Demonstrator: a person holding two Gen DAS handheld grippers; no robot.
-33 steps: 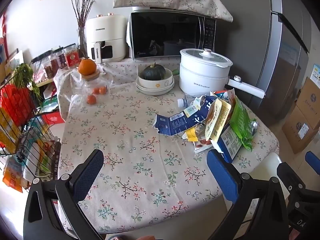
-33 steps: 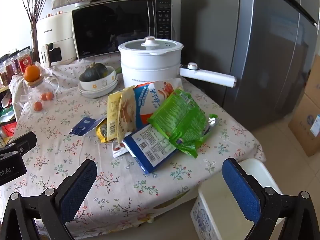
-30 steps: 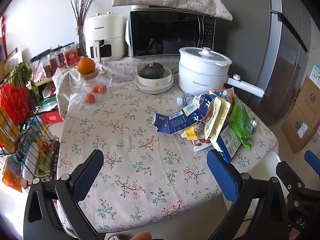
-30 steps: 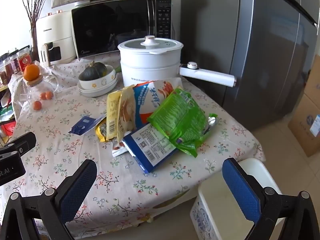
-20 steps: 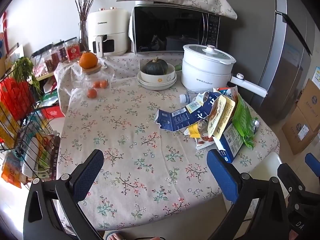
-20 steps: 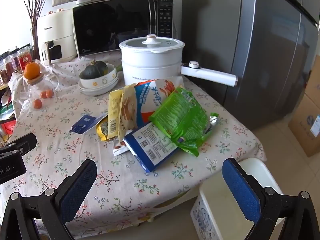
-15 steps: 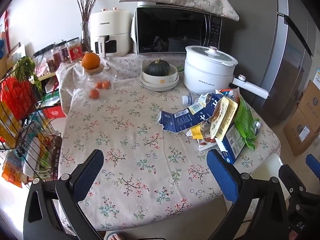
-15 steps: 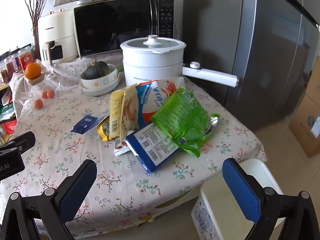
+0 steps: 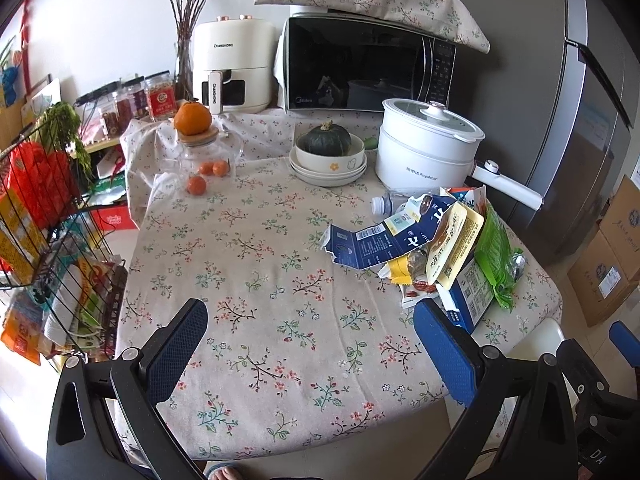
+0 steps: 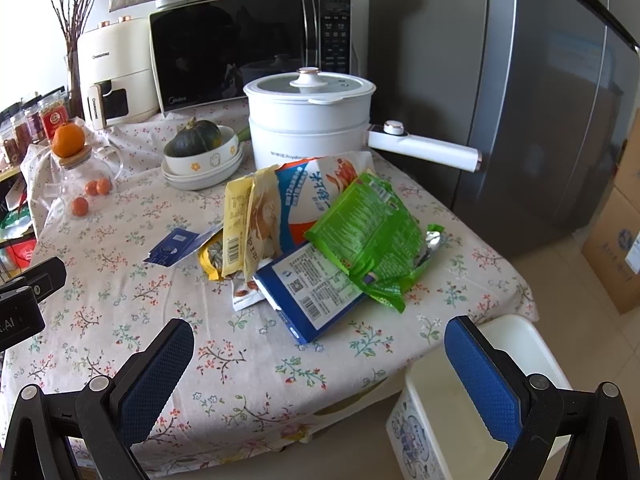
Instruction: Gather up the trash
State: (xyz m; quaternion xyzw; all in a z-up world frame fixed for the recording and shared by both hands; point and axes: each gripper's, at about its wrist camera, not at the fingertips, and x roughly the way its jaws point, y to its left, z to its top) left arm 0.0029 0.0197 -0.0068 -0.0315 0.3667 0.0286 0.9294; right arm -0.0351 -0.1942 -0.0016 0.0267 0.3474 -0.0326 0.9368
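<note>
A pile of trash lies on the right side of the floral-clothed table (image 9: pixel 248 288): a torn blue carton (image 9: pixel 376 240), yellow packets (image 10: pixel 244 220), a green wrapper (image 10: pixel 372 232), a blue-and-white box (image 10: pixel 312 292) and a plastic bottle (image 9: pixel 384 202). A white bin (image 10: pixel 480 412) stands on the floor at the table's right corner. My left gripper (image 9: pixel 316 344) is open and empty above the table's near edge. My right gripper (image 10: pixel 320 364) is open and empty in front of the pile, its right finger over the bin.
At the back stand a white pot with a long handle (image 10: pixel 308 120), bowls holding a squash (image 10: pixel 200 152), a microwave (image 10: pixel 248 44), an air fryer (image 9: pixel 230 68) and a glass jar with an orange (image 9: pixel 194 128). A wire rack (image 9: pixel 44 216) is left, a fridge (image 10: pixel 540 100) right.
Both grippers have drifted slightly; the table and pile sit a little lower and further right in view. Both stay open and nothing on the table has moved.
</note>
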